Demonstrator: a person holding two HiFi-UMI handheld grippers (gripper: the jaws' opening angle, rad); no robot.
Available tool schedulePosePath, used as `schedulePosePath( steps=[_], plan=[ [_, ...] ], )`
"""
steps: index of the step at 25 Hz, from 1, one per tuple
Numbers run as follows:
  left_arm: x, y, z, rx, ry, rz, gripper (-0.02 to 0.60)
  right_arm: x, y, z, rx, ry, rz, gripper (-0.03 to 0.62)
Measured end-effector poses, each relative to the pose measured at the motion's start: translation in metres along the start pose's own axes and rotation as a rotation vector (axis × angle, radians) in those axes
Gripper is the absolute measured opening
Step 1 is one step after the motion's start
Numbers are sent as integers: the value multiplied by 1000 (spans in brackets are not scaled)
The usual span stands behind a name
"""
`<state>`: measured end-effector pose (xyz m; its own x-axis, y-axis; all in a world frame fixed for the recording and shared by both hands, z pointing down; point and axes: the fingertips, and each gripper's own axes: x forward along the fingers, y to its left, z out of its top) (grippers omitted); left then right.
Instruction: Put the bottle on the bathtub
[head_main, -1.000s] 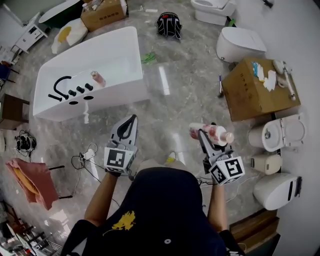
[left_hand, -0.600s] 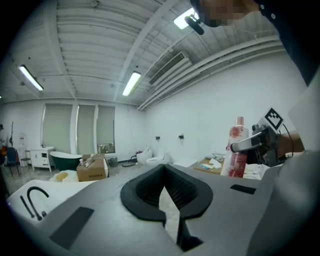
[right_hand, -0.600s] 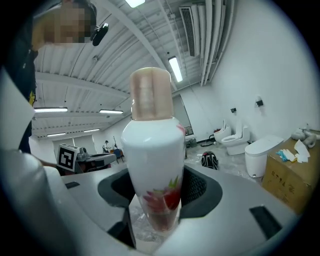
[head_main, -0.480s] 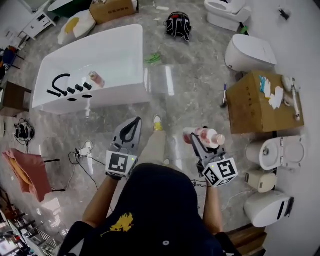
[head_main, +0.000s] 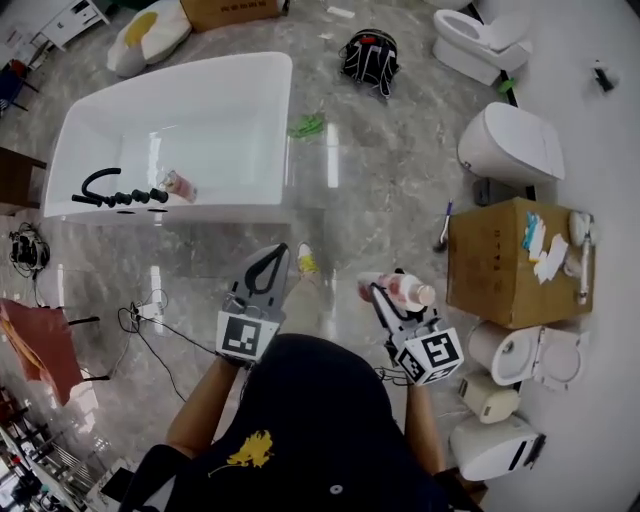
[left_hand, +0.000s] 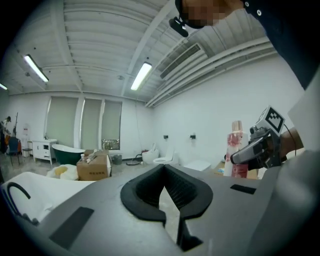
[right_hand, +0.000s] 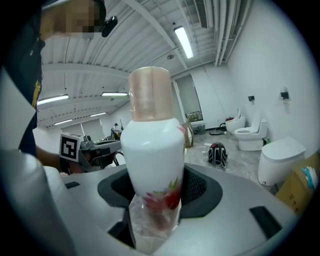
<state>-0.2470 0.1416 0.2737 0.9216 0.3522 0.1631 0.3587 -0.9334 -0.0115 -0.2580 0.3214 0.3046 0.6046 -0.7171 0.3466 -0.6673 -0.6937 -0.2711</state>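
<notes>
Right claw (head_main: 385, 300) clamps the bottle (head_main: 402, 291) by its lower body, upright, just right of centre in the head view, ready for standing on the bathtub (head_main: 230, 210) at upper left. Left claw (head_main: 268, 262) is closed and empty.

Bright, even light; fisheye-warped edges

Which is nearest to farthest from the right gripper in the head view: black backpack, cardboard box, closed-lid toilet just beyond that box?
1. cardboard box: on the floor just right of the right gripper.
2. closed-lid toilet: past the box, upper right.
3. black backpack: far ahead, top of view.
</notes>
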Motion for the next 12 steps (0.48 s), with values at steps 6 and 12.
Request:
schedulePosePath(
  steps=[6, 12],
  plan=[
    [99, 100, 32, -56, -39, 24, 18, 112, -54, 76, 42, 37, 65, 221],
    [161, 159, 42, -103, -39, 123, 18, 196, -89, 124, -50, 69, 128, 222]
  ],
)
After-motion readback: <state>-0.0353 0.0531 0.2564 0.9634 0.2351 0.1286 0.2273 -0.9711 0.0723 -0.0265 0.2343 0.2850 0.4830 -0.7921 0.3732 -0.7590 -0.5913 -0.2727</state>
